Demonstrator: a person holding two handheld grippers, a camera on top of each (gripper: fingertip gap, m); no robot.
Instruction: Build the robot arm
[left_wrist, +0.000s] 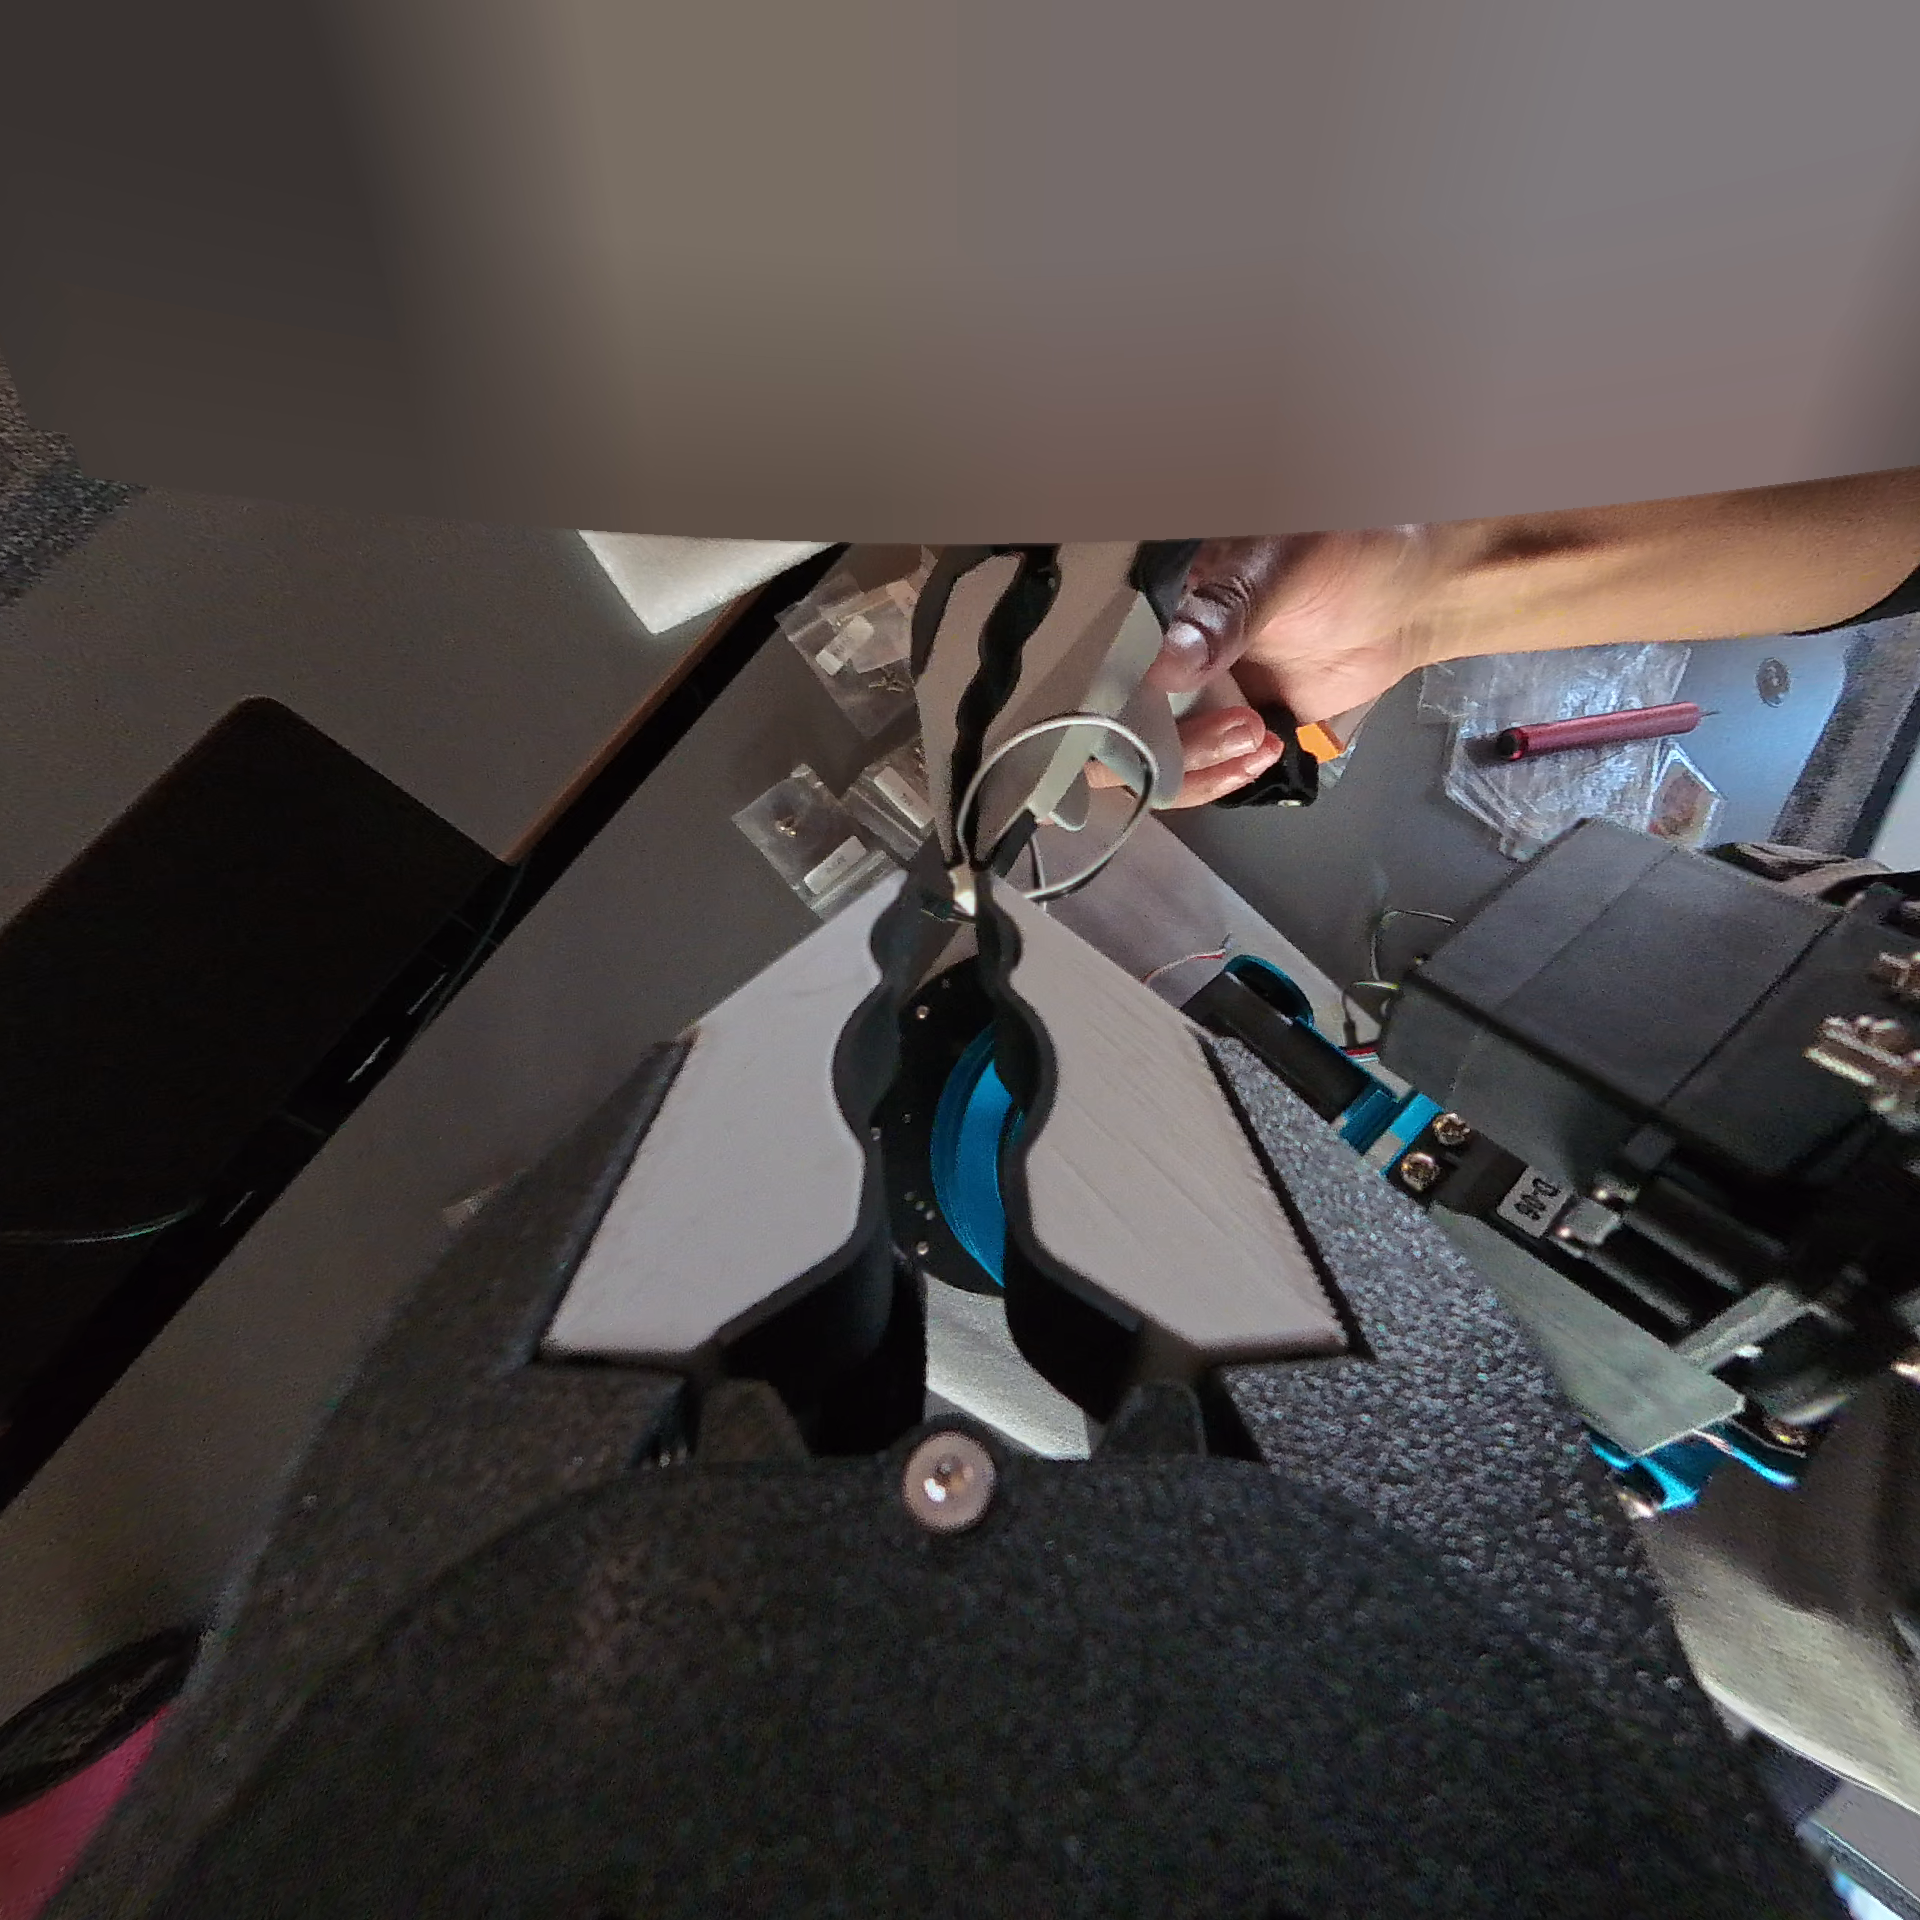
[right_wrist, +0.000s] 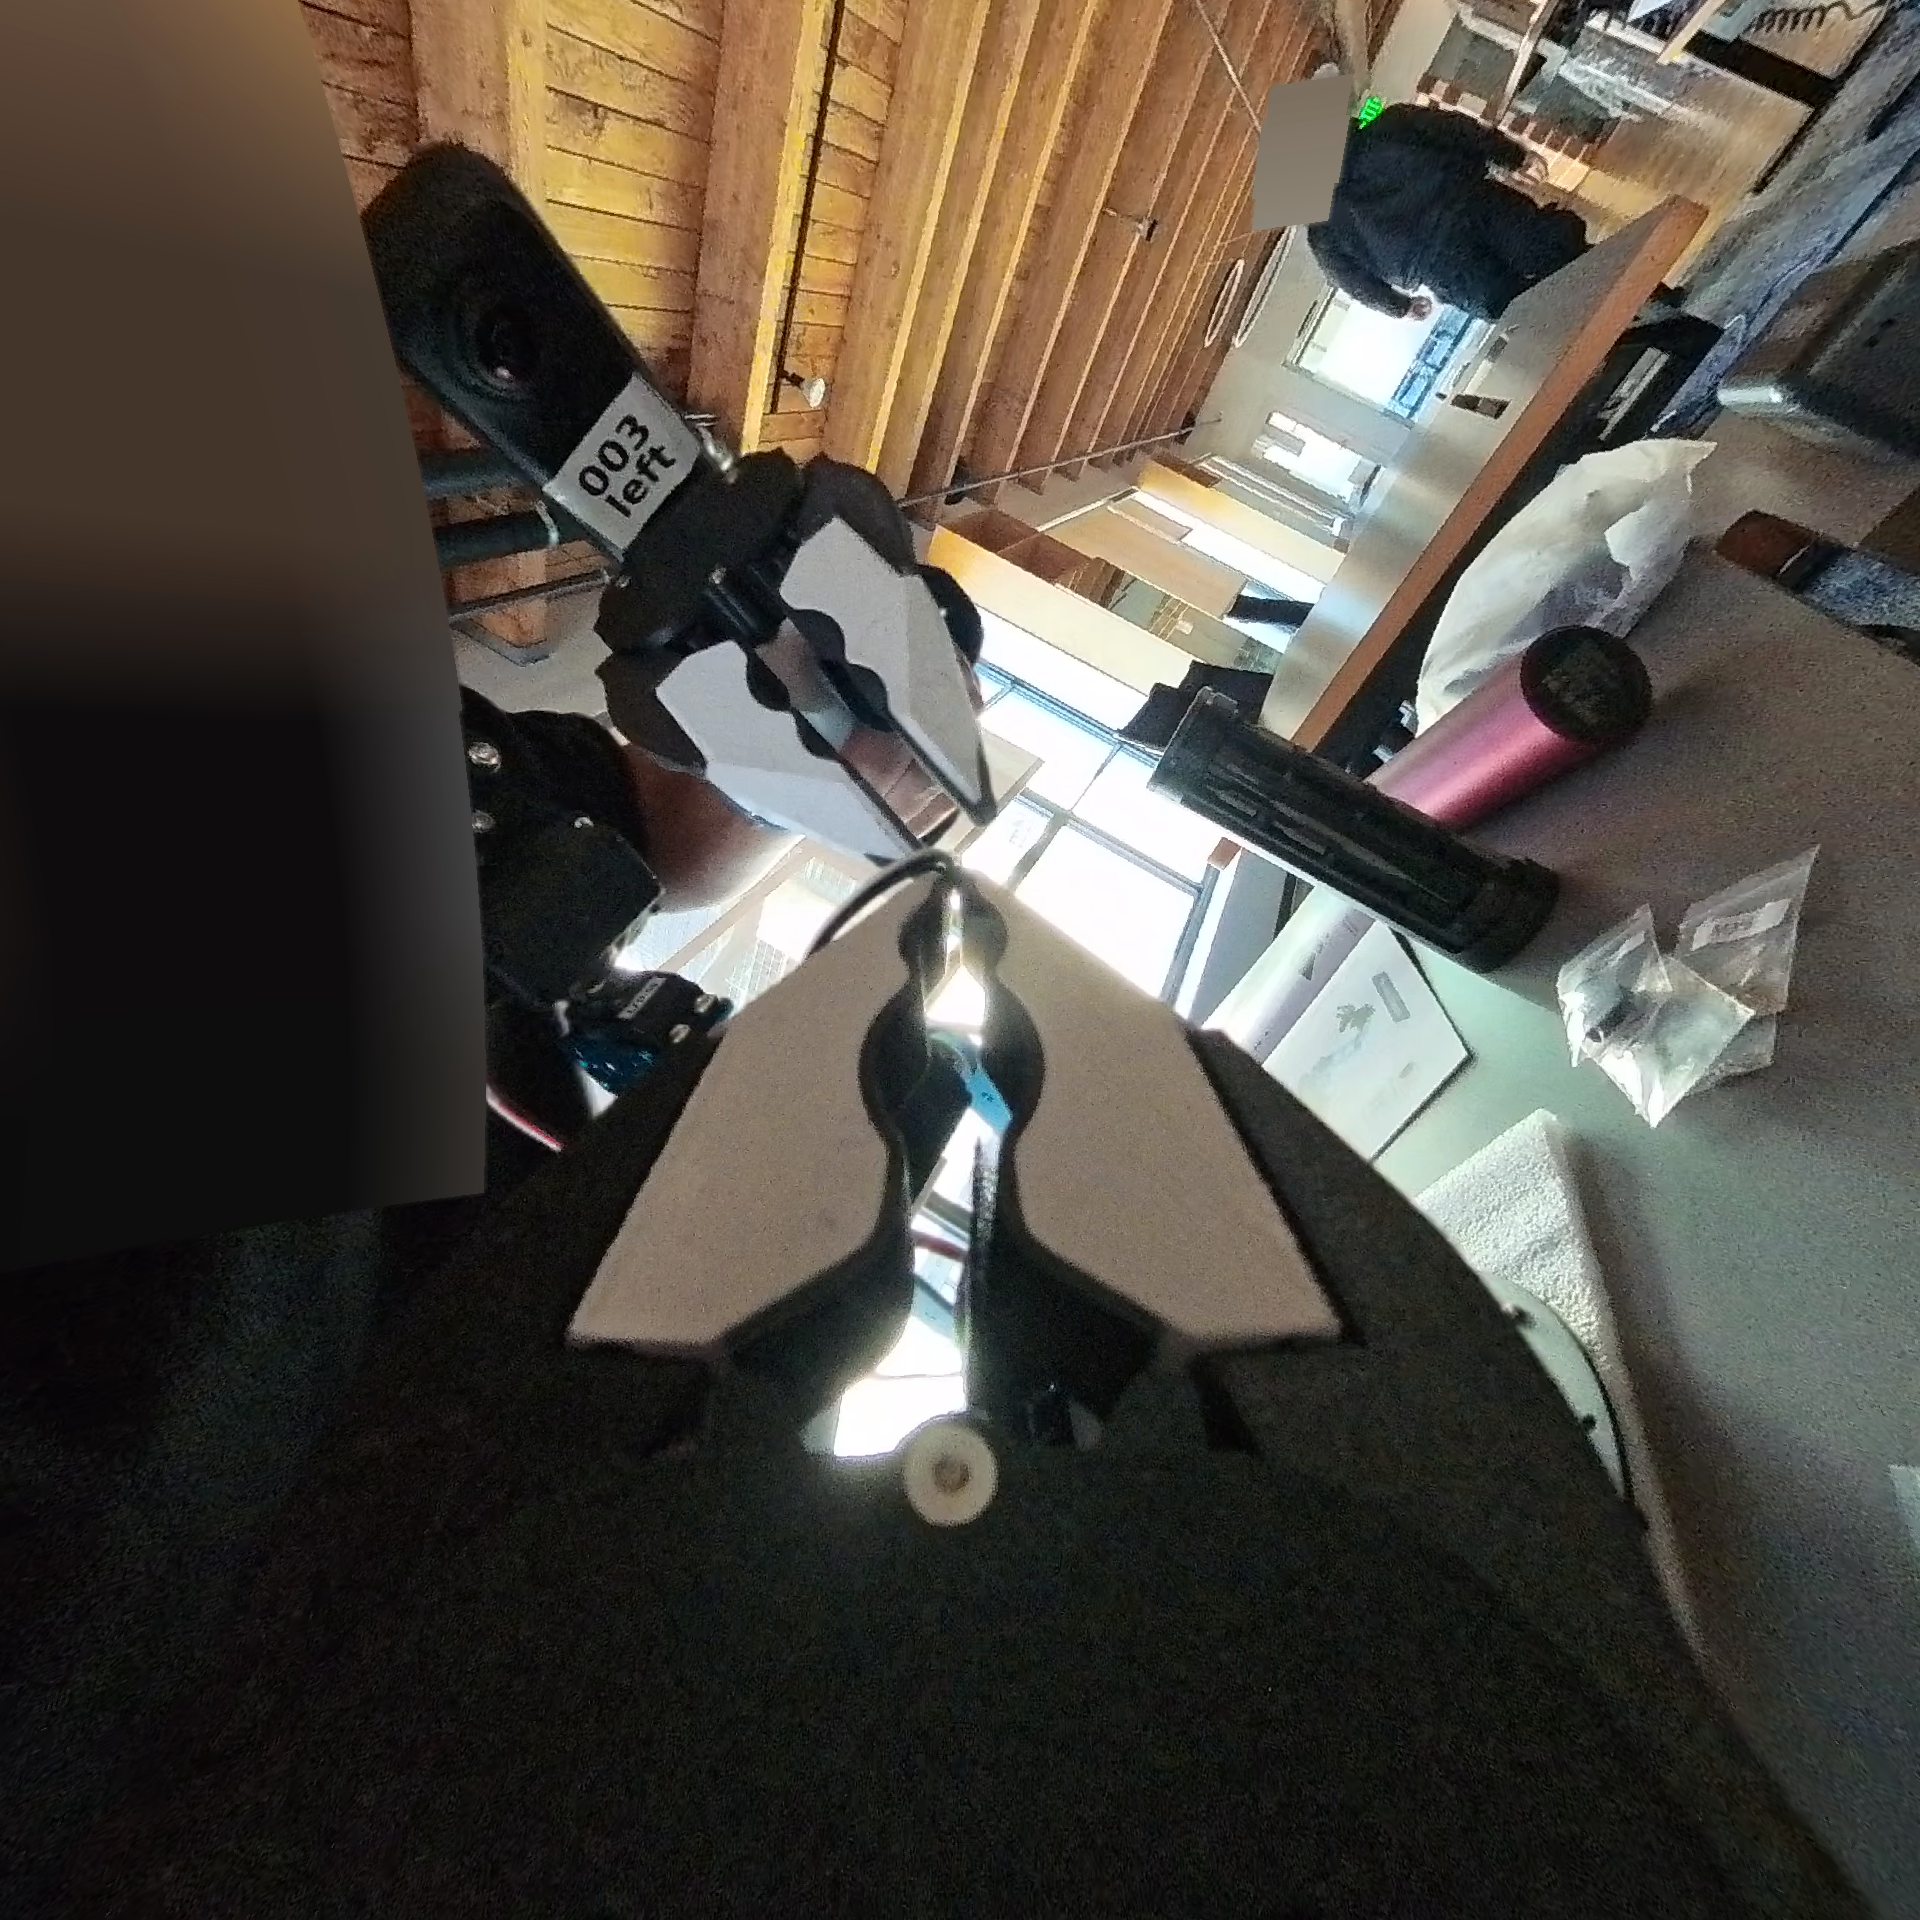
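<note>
Right wrist view: labelled left gripper (right_wrist: 971, 821) pinches thin cable (right_wrist: 883, 883).

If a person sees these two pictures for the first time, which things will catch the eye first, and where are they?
First, the two claws meeting tip to tip at the centre: the left claw pinches a small white connector on a looped thin cable, and the right claw faces it, held by a hand. Next, the black and blue motor assembly at the right, and the pink metal cylinder lying on the grey table.
</note>
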